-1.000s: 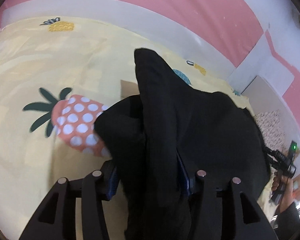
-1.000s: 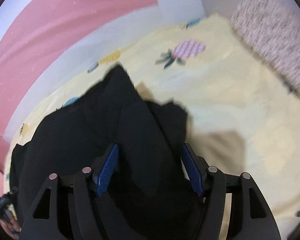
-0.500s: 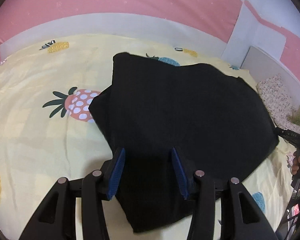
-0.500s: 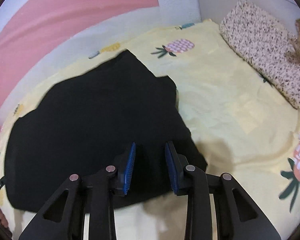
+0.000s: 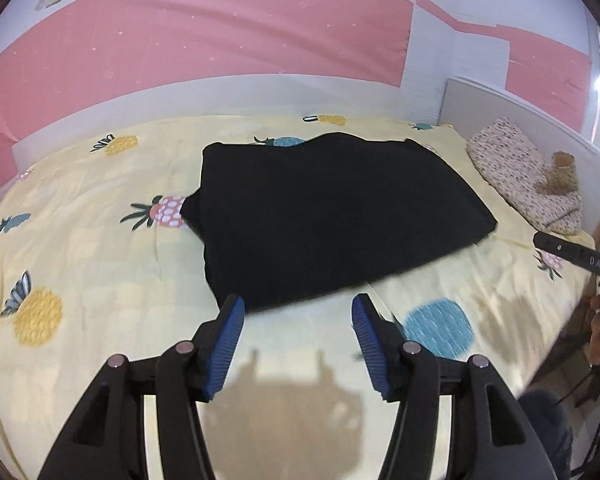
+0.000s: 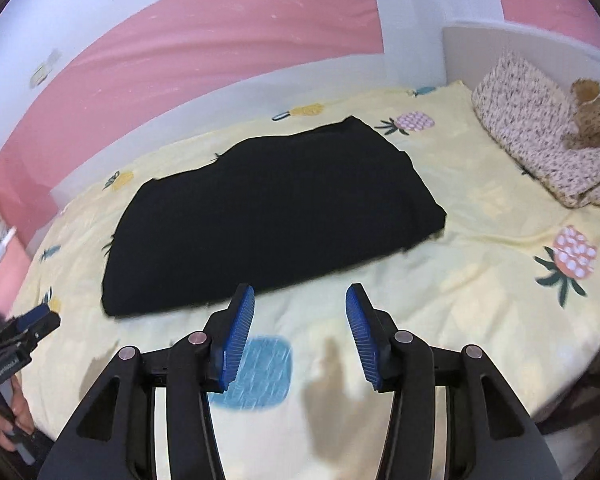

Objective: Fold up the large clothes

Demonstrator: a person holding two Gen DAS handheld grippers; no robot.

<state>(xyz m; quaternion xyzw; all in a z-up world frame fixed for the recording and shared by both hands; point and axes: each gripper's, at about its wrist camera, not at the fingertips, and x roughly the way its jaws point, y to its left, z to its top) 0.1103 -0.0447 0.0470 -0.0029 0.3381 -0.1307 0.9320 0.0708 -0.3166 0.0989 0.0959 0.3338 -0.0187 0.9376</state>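
A black garment (image 5: 332, 216) lies folded flat in the middle of a yellow pineapple-print bedsheet (image 5: 80, 264). In the right wrist view the same black garment (image 6: 276, 216) spreads across the sheet (image 6: 480, 288). My left gripper (image 5: 298, 308) hovers just short of the garment's near edge, its blue-padded jaws opening with only sheet between them. My right gripper (image 6: 300, 300) is likewise pulled back from the near edge, its jaws opening and holding nothing. Each gripper shows at the edge of the other's view, a hand holding it.
A speckled pillow (image 5: 524, 176) with a tan soft toy (image 5: 560, 176) lies at the bed's right end against a white headboard (image 5: 520, 108). A pink and white wall (image 5: 220, 40) runs behind the bed. Bare sheet lies between grippers and garment.
A second ago both grippers had black cloth bunched between their jaws. Both have since let go and backed away toward the near side, and the garment now lies flat and folded.
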